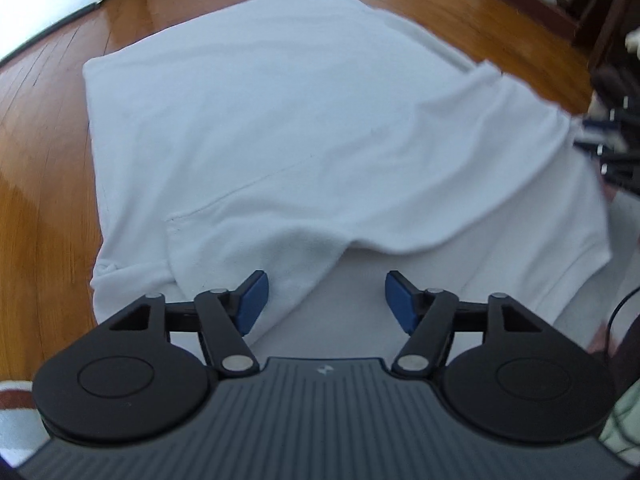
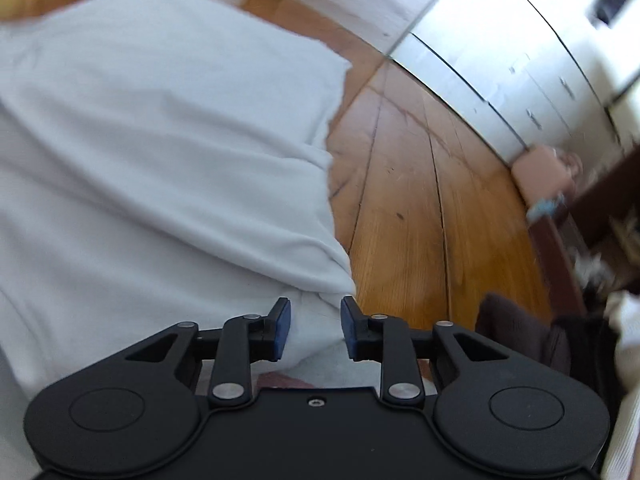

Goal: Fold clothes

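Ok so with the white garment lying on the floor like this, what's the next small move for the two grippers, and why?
Probably lower the left gripper onto the folded-over flap of the white garment and close on it. Its jaws stand open above the cloth, holding nothing. The right gripper has a bunch of cloth between its pads, apparently not pinched, near the garment's edge by the wooden floor, so it should close too.

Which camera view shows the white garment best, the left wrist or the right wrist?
The left wrist view: there the white garment lies spread on the wooden floor, with most of its outline and a folded-over flap visible. The right wrist view shows only one side and edge of it, cut off at the left of the picture.
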Action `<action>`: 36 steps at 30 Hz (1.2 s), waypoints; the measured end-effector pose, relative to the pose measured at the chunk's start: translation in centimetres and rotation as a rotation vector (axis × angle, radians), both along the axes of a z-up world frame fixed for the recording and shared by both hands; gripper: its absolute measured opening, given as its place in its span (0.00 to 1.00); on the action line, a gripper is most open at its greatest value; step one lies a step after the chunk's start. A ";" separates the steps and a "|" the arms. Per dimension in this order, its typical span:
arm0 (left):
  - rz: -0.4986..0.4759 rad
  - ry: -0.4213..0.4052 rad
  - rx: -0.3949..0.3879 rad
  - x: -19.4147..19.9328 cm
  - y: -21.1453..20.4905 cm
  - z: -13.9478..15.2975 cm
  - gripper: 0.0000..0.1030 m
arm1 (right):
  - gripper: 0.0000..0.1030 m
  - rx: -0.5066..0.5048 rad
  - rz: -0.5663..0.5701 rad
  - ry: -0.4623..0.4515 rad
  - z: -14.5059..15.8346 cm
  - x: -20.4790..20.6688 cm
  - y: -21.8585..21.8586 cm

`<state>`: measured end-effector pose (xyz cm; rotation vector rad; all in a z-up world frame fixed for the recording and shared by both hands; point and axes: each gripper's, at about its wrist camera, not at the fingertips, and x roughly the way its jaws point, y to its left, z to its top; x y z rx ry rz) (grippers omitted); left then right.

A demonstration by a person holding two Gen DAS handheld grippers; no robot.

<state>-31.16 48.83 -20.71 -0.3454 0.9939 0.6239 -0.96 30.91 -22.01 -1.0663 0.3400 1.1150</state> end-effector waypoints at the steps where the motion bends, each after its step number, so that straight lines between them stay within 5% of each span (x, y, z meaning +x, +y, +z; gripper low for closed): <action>1: -0.006 0.026 0.038 0.3 0.0 -0.4 0.63 | 0.37 -0.007 0.008 -0.028 -0.3 -0.4 0.2; 3: -0.031 0.042 0.106 0.9 0.0 -0.6 0.63 | 0.47 -0.008 0.010 -0.054 -0.6 -0.2 0.8; 4: -0.043 0.047 0.130 1.2 0.1 -0.6 0.54 | 0.55 -0.010 0.008 -0.079 -0.9 -0.2 1.2; 5: -0.048 0.043 0.125 1.4 0.2 -0.3 0.30 | 0.56 -0.010 0.012 -0.117 -1.1 -0.7 1.0; 6: -0.040 0.035 0.118 1.4 0.2 0.1 0.16 | 0.56 -0.011 0.026 -0.149 -1.4 -0.8 1.3; 7: -0.032 0.024 0.116 1.3 0.3 0.5 0.04 | 0.56 -0.008 0.044 -0.173 -1.6 -0.9 1.4; 8: -0.024 0.003 0.132 1.2 0.3 1.0 0.03 | 0.54 -0.006 0.063 -0.193 -1.7 -1.1 1.6; 9: -0.017 -0.019 0.155 1.0 0.3 1.3 0.02 | 0.34 -0.005 0.080 -0.207 -1.5 -1.3 1.6; 10: -0.004 -0.039 0.177 0.8 0.3 1.7 0.02 | 0.00 0.010 0.086 -0.234 -1.1 -1.4 1.5; 13: 0.042 -0.100 0.190 -0.6 0.5 3.1 0.02 | 0.05 0.156 0.048 -0.309 1.5 -2.1 0.1; 17: -0.015 -0.150 0.140 -1.4 -1.3 4.2 0.02 | 0.04 0.126 -0.105 -0.104 2.4 0.5 -0.8; 21: -0.101 0.003 0.165 0.3 -3.6 2.2 0.02 | 0.02 -0.007 -0.300 0.097 0.6 4.2 -0.1; 25: -0.118 0.094 0.091 1.0 -3.8 0.5 0.03 | 0.04 0.056 -0.455 0.222 2.0 7.2 -1.0; 28: -0.076 0.041 0.043 0.4 -2.9 1.2 0.04 | 0.08 0.138 -0.474 0.421 3.9 8.1 -1.2; 30: -0.046 -0.006 0.016 0.0 -2.1 1.7 0.04 | 0.16 0.184 -0.497 0.605 4.9 8.7 -1.1; 33: -0.019 -0.033 -0.022 0.0 -1.4 1.5 0.04 | 0.48 0.210 -0.546 0.889 4.4 9.5 -0.6; 36: -0.003 -0.030 -0.061 0.1 -1.3 0.6 0.04 | 0.53 0.214 -0.616 1.100 3.3 9.5 -0.4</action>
